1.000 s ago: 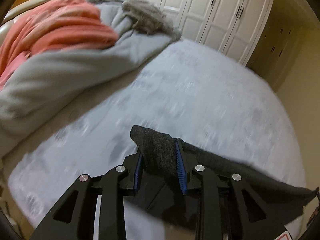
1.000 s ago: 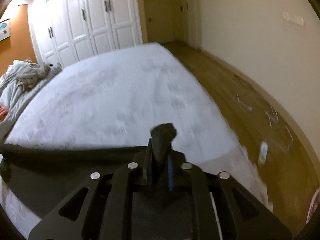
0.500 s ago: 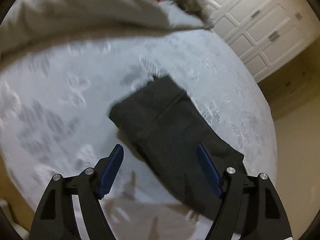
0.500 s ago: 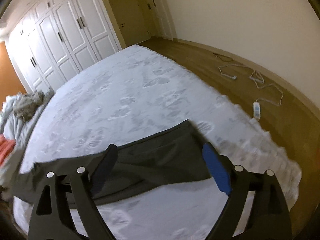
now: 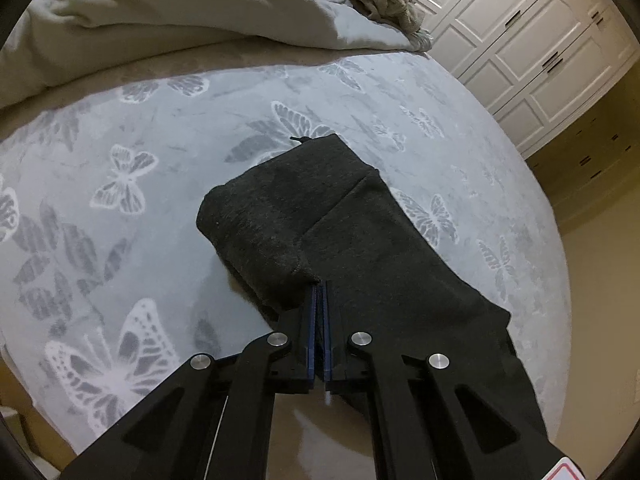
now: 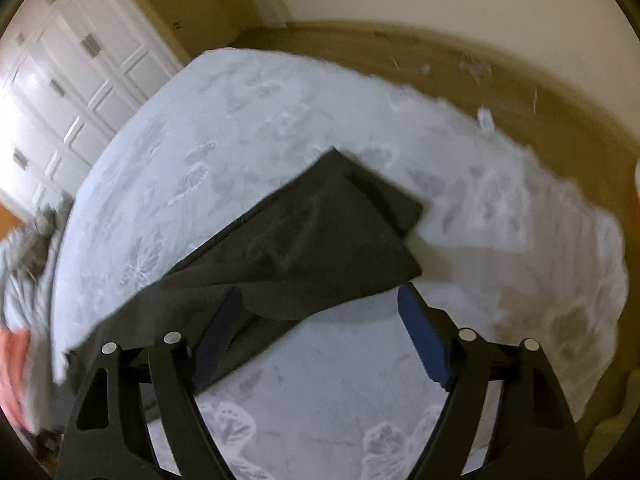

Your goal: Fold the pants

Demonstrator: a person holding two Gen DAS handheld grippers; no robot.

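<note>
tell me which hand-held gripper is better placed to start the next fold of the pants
Left, probably. The left hand-held gripper is shut on an edge of the pants. The right hand-held gripper is closing but has no cloth pinched yet.

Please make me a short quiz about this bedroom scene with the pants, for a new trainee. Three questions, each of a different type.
1. True or false: the dark pants lie on a bedspread with a butterfly pattern.
2. Choose one: the jaws of the left hand-held gripper are (A) wide open, (B) shut, (C) out of view.
3. Fill in: the wardrobe doors behind the bed are ____ in colour.

Key: 1 true; 2 B; 3 white.
</note>
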